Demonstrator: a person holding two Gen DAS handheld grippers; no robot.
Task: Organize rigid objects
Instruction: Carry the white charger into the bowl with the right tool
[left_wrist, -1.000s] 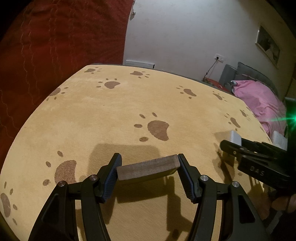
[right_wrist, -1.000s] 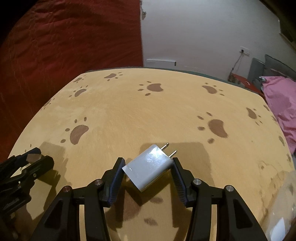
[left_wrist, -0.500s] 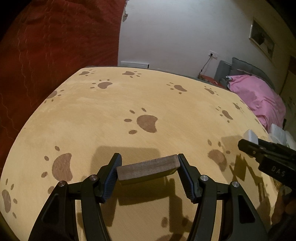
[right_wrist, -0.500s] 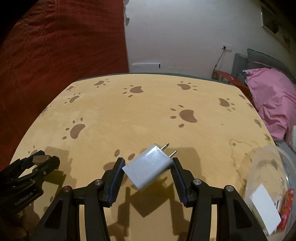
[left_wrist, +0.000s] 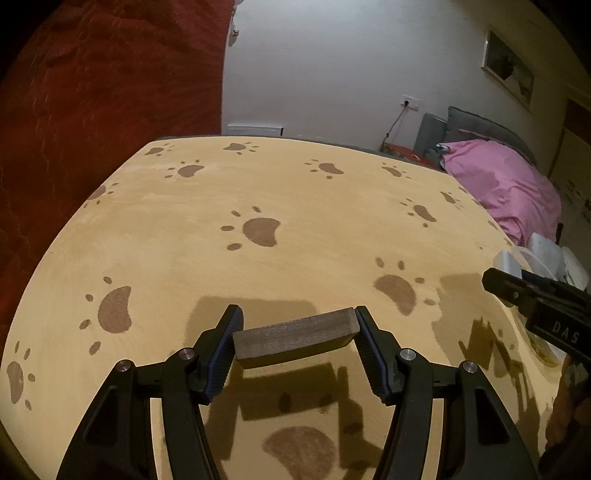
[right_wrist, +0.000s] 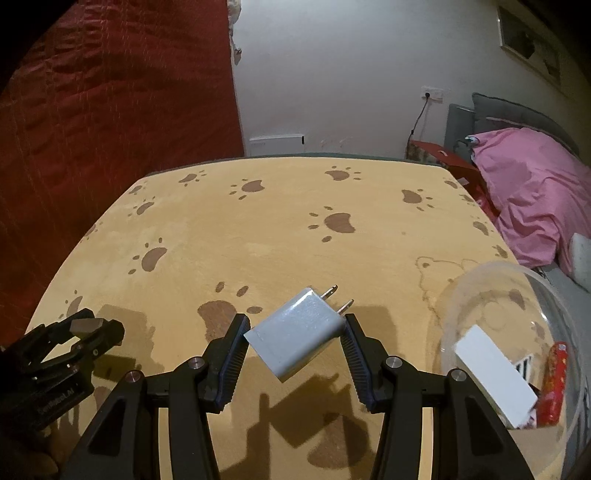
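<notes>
Left claw (left_wrist: 295, 343): black two-finger gripper at the bottom of the left wrist view, its ribbed pads pinching a dark brown wooden block (left_wrist: 295, 338) by its two short ends. The block is held level, lifted clear of the surface, with its shadow on the cloth below.
Right claw (right_wrist: 293, 345): matching black gripper at the bottom of the right wrist view, its pads clamped on a white phone charger (right_wrist: 295, 334). The charger sits tilted, two metal prongs pointing up and to the right, raised above the surface.
Each claw seen from the other: the left one shows at the lower left edge of the right wrist view (right_wrist: 85, 332) with the block's end between its tips; the right one shows at the right edge of the left wrist view (left_wrist: 524, 284) with a bit of white charger at its tip.
Bowl (right_wrist: 480, 269): clear plastic, just to the right of the right claw, resting on the cloth. Inside lie a white flat box (right_wrist: 491, 376) and a red packet (right_wrist: 552, 384); something striped between them is too small to make out.
Table cover (left_wrist: 295, 206): tan cloth printed with brown paw marks, filling the middle of both views.
Beyond the table: a red curtain (left_wrist: 110, 92) on the left, a white wall (left_wrist: 332, 66) with a socket and cable, and a pink blanket (right_wrist: 528, 184) heaped on a grey sofa at the right.
</notes>
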